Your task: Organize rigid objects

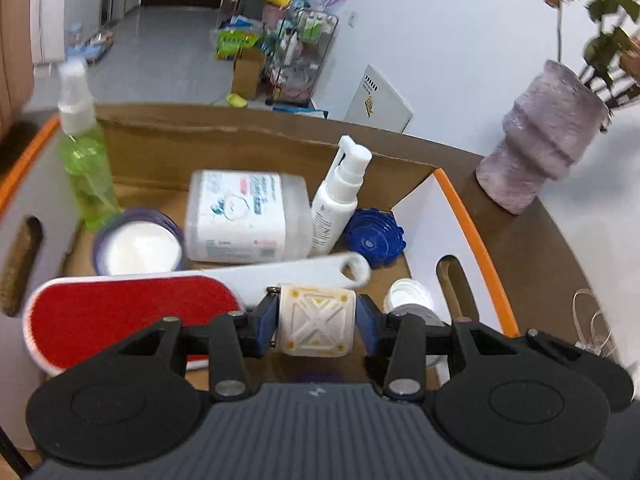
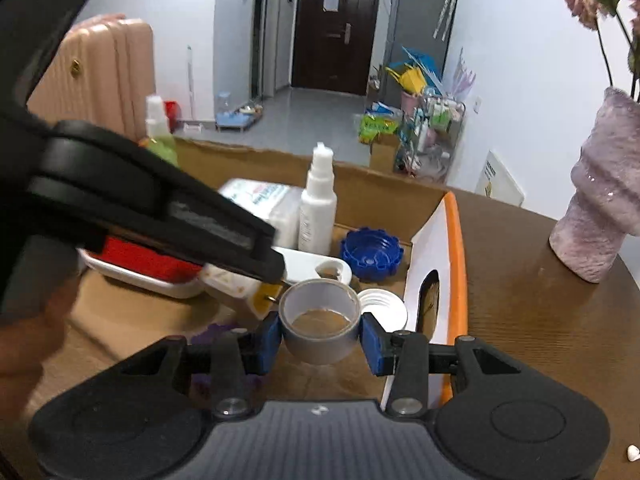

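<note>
My left gripper (image 1: 317,322) is shut on a cream block with a raised X pattern (image 1: 316,319), held over the open cardboard box (image 1: 248,148). My right gripper (image 2: 320,336) is shut on a grey roll of tape (image 2: 320,326), also above the box near its right wall. In the right wrist view the left gripper's black body (image 2: 160,208) crosses from the left, with the cream block (image 2: 236,284) at its tip. In the box lie a red lint brush (image 1: 132,312), a white spray bottle (image 1: 340,196), a blue cap (image 1: 374,236), a wipes tub (image 1: 244,216) and a green spray bottle (image 1: 86,164).
The box has white side flaps with orange edges (image 1: 472,240) and handle holes, and stands on a brown round table (image 2: 540,320). A purple vase with flowers (image 2: 600,208) stands on the table to the right. A white lid (image 2: 382,304) and a round white jar (image 1: 138,248) lie inside the box.
</note>
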Motion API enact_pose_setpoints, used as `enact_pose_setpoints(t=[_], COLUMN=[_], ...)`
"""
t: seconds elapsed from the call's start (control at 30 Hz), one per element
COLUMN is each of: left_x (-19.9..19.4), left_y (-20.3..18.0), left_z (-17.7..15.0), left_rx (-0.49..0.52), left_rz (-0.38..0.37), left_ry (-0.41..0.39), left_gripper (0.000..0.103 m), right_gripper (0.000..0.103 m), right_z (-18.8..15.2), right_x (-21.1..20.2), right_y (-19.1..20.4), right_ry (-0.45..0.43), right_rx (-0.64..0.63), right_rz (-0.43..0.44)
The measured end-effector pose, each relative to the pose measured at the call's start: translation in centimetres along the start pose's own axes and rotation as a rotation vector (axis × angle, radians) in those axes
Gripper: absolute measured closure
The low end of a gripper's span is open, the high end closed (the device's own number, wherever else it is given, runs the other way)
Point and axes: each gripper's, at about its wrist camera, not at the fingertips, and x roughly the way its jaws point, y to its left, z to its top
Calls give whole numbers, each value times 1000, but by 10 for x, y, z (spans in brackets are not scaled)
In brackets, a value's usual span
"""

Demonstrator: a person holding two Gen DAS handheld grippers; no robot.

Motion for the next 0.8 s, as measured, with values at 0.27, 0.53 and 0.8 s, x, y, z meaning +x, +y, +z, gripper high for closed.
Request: enact_pose_setpoints(t=[0.27,0.53,0.8], left_x=[-13,-125,-246], left_y=[10,28,19], left_z=[5,-6,-112], left_rx=[-27,39,228], left_rz=[-44,27,68], left_ry=[-14,-180,-332], left_gripper=[47,27,15], right_gripper=[38,37,29], right_z=[6,3,-70], right_x=[-22,-126,-235], right_y=[-4,-21,4], right_ry=[-52,-177,-337], right_rx=[-19,32,98], right_rz=[-17,-61,-33])
